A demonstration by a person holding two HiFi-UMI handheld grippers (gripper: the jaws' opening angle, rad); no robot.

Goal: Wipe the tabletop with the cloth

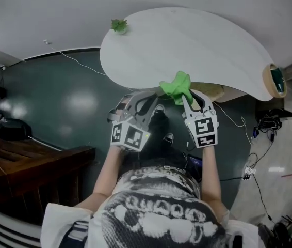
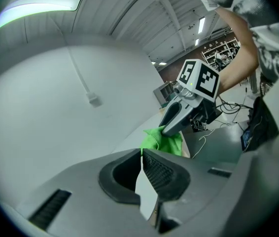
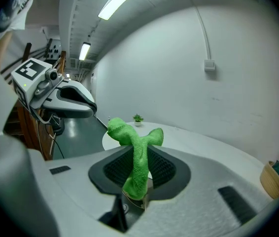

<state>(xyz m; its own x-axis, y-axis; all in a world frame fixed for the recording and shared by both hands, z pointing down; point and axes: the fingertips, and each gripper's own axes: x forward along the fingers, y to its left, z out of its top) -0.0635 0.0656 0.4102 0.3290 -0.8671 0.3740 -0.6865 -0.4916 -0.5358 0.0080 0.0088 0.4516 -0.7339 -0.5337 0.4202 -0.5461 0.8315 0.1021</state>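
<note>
Held the cloth point(image 3: 137, 157) in the right gripper point(image 1: 191, 96), fingers clamped on its middle, so that the green fabric stood up bunched above the pads (a thick lobe to one side, a thinner flap to the other). Carried it at the near edge of the tabletop point(image 1: 187, 40), raised rather than spread flat on the white surface; could not tell from any view whether a fold touched the edge. Held the left gripper point(image 2: 142, 154) just beside the right one and level with it, fingers shut together at the tips with nothing between them. Pointed both grippers forward toward the rounded tabletop, with forearms reaching out from the lower part of the head view. Saw a small plant point(image 1: 118, 25) at the far left rim of the tabletop and a tan round container point(image 1: 276, 80) at its right end, both well apart from the cloth. Stood over a dark green floor point(image 1: 58, 102), with a thin white cable point(image 1: 81, 63) running across it to the tabletop's left side.
</note>
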